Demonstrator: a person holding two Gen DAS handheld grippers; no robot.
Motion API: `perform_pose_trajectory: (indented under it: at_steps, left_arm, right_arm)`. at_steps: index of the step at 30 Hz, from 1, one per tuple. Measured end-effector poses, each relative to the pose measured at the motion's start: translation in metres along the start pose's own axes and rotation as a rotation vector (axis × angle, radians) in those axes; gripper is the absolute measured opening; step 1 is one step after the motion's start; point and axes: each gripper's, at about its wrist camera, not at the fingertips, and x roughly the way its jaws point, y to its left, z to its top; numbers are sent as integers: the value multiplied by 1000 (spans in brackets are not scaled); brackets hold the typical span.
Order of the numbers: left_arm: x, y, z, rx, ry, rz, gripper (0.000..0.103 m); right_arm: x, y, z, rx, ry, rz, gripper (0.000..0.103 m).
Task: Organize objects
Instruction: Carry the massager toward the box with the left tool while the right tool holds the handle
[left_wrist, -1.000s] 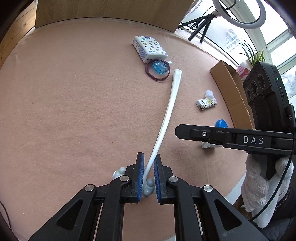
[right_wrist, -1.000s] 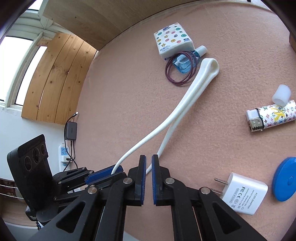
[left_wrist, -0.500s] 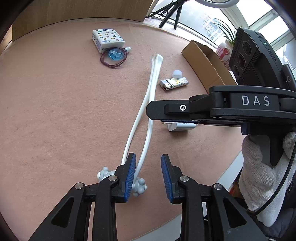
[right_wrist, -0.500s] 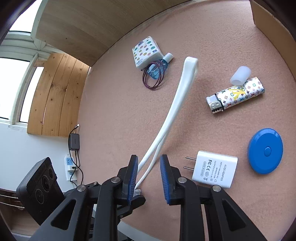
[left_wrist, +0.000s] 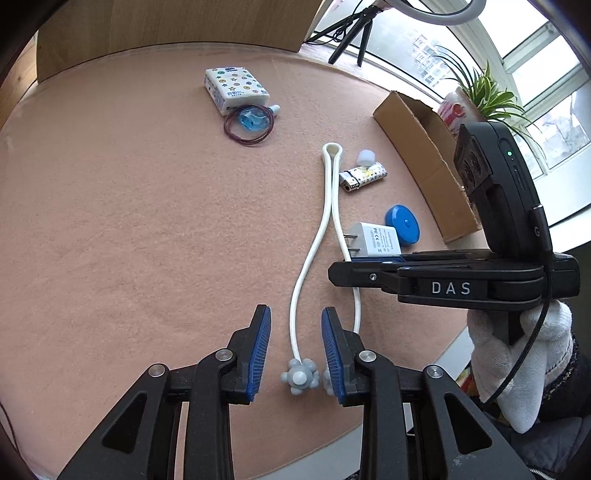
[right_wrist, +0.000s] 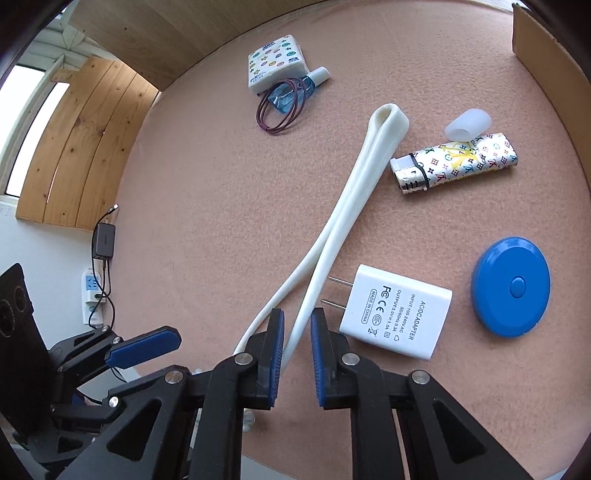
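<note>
Releasing the doubled white strap (left_wrist: 327, 206) after folding it on the table (left_wrist: 129, 229)

Left gripper (left_wrist: 295, 347), clamped a second ago, now stands spread around the knobby ends at 6 o'clock, touching nothing; right gripper (right_wrist: 297, 350) is closing around one strand with a gap left. Strap runs toward 12 o'clock beside the charger (right_wrist: 395, 314), so the fold looks finished. Both point steeply downward
</note>
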Motion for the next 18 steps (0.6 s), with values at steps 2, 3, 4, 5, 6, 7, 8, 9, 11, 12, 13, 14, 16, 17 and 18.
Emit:
perform_pose_trajectory:
  at_steps: [2, 3, 4, 5, 6, 7, 8, 9, 11, 12, 13, 14, 16, 17, 18]
  left_arm:
    - [10, -1, 1, 13, 19, 2, 30]
    - [16, -3, 2, 25, 33, -3, 30]
    - [20, -5, 2, 35, 47, -5, 30]
    - [26, -6, 3, 43, 60, 3, 30]
    - [30, -7, 2, 53, 71, 8, 30]
    - [33, -8, 1, 59, 80, 5, 29]
    - [36, -10, 0, 60, 88, -4, 26]
    - [38, -9, 0, 56, 93, -10, 23]
    - [42, -7, -2, 46, 98, -5, 15]
    - [42, -6, -3, 41, 97, -2, 13]
    - [42, -4, -4, 32, 90, 1, 8]
    - [41, -2, -4, 20, 87, -4, 6]
    - [39, 1, -7, 1, 81, -9, 5]
    - [37, 2, -7, -9, 74, -7, 5]
    - [35, 3, -8, -21, 67, -11, 5]
  right_arm:
    - [-2, -2, -3, 15, 7, -1, 14]
    - [-2, -3, -6, 24, 13, 4, 14]
    - [-2, -3, -9, 33, 14, 10, 14]
    - [-3, -3, -12, 40, 11, 12, 14]
    - [-4, -2, -15, 41, 9, 12, 14]
    - [-5, -1, -18, 44, 6, 13, 14]
    - [-6, 0, -21, 46, 0, 14, 14]
    - [-6, 1, -23, 46, -3, 13, 14]
    - [-4, 3, -26, 51, 4, 17, 14]
    - [-2, 3, -28, 56, 8, 20, 14]
    - [-1, 4, -29, 58, 6, 23, 14]
    - [-1, 6, -31, 52, 0, 22, 14]
    - [0, 12, -33, 28, -8, 14, 13]
    - [0, 14, -33, 21, -13, 6, 12]
    - [0, 16, -34, 20, -19, 3, 10]
